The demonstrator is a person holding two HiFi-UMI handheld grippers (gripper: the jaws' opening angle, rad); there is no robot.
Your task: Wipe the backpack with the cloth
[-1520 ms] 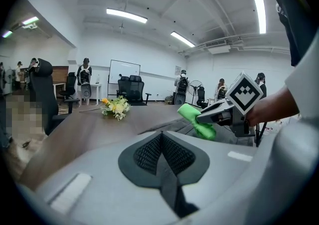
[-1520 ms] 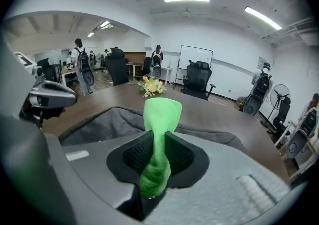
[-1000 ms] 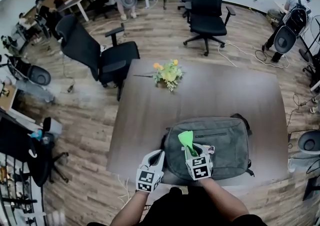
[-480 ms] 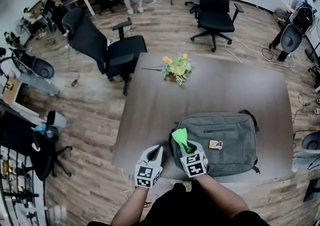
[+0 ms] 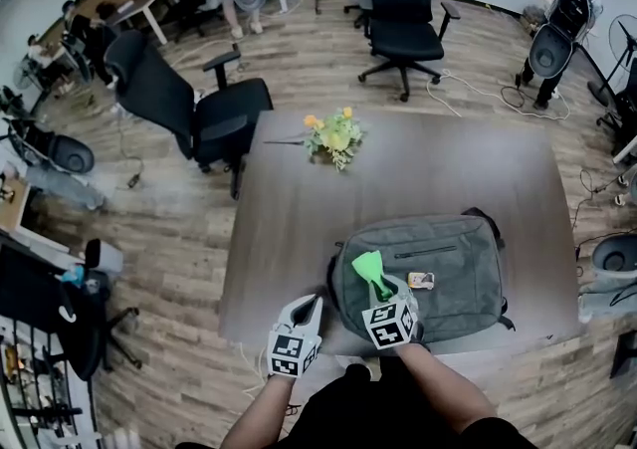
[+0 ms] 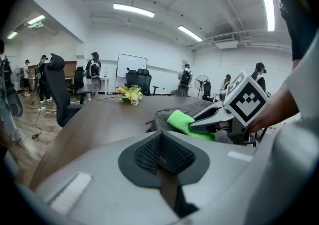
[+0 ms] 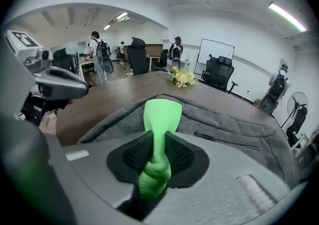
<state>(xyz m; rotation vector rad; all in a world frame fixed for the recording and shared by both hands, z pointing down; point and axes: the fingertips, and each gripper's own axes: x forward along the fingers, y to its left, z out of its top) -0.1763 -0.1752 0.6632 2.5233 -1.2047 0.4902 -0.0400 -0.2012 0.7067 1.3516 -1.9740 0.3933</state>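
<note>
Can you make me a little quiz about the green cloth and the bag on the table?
1. True or false: the right tool is pinching the cloth.
2. What is the cloth held over? A) the backpack B) a chair C) the floor
3. Fill in: the left tool is shut and holds ____.
Key: 1 true; 2 A; 3 nothing.

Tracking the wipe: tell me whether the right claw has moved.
Yes. The right claw, gripping the cloth, has shifted left across the backpack; the small tag it covered earlier now shows to its right.
</note>
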